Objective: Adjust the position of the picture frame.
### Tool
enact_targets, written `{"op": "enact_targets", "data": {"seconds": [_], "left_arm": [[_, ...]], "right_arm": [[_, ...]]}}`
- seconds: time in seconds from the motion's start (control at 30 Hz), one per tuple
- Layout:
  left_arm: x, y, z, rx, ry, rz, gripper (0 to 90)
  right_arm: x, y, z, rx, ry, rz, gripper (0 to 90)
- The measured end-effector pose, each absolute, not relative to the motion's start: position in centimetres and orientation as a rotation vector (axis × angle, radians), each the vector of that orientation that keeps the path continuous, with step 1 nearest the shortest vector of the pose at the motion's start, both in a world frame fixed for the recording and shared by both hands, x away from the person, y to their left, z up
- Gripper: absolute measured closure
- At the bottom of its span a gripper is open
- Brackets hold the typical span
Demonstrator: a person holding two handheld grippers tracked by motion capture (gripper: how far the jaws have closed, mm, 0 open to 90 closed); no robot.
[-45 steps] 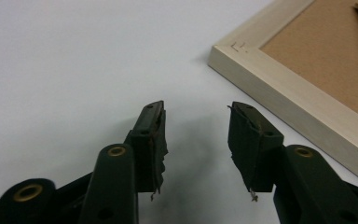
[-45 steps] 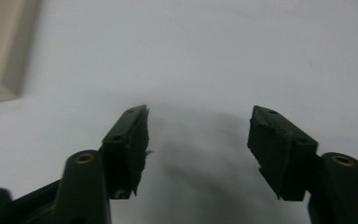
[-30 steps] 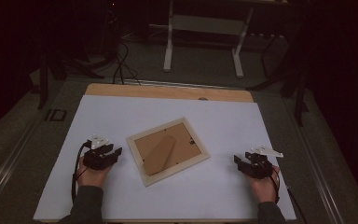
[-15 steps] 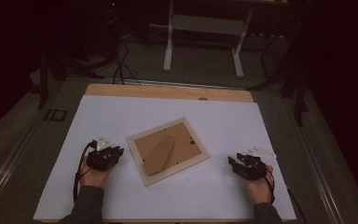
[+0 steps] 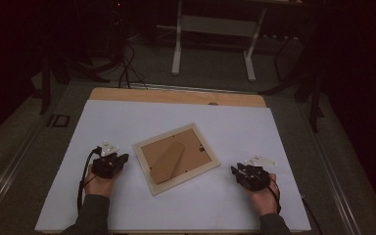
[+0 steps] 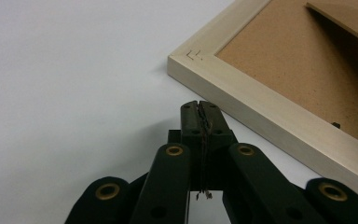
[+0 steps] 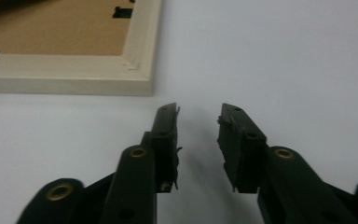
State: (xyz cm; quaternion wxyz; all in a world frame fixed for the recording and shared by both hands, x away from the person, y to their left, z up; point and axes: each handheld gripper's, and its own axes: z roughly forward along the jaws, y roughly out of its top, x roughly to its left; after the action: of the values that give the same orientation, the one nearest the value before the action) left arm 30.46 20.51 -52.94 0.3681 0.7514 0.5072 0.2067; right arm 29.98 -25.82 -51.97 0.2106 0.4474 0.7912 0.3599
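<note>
two grippers rest low on the white sheet, one in each hand. left gripper (image 5: pixel 111 163) is clenched, its jaws pressed flat together with nothing between them; in the left gripper view (image 6: pixel 200 114) we see its tips just beside the pale wooden edge of the picture frame (image 6: pixel 261 105), apart from it. right gripper (image 5: pixel 247 175) is released, jaws parted over bare sheet; in the right gripper view (image 7: pixel 198 123) its tips sit near the frame's corner (image 7: pixel 137 70), not touching. picture frame (image 5: pixel 176 157) lies face down between the two grippers, turned at an angle, brown backing board and folded stand uppermost. we read no brand or label; a faint small mark on one frame corner is not legible. white sheet (image 5: pixel 127 120) covers a wooden table (image 5: pixel 176 96).
</note>
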Motion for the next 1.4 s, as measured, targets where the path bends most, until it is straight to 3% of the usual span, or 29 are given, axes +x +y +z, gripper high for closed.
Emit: {"op": "enact_targets", "data": {"seconds": [0.3, 1.4], "left_arm": [[30.6, 19.7, -53.2, 1.960, 1.289, 0.504, 90.0], [30.0, 17.5, -53.7, 2.068, 1.223, 0.469, 89.9]], "right_arm": [[30.0, -24.6, -52.2, 1.212, 2.209, 0.984, 89.6], [33.0, -22.8, -52.8, 1.299, 2.191, 1.084, 89.8]]}}
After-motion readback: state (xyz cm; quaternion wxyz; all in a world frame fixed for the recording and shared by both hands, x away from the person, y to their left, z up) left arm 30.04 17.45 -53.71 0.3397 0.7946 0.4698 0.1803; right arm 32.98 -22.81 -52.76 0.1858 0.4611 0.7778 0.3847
